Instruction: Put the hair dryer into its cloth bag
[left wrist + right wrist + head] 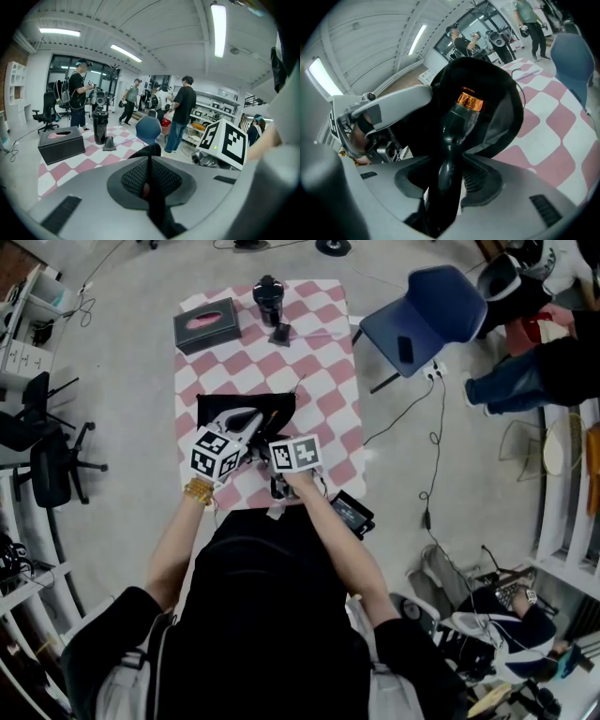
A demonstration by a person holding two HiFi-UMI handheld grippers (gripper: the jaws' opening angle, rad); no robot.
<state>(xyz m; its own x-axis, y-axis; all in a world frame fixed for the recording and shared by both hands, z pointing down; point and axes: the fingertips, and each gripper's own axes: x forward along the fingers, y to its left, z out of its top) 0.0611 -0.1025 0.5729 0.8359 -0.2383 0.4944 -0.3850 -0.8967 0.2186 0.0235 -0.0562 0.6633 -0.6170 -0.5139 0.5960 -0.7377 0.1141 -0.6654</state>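
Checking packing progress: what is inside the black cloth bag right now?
The hair dryer has its head, with an orange band, in the mouth of the cloth bag; its handle sticks out, clamped by the right tongs. Deeper inside is dark and cannot be seen.

Bright ceiling lights (218,28), fisheye-warped edges

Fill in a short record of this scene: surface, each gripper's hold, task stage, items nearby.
Surface: pink-and-white checkered cloth on the floor
Left gripper: shut on an edge of the cloth bag
Right gripper: shut on the handle of the hair dryer
Stage: dryer head at the bag's mouth, handle outside
Nearby: black tissue box, black tumbler, blue chair
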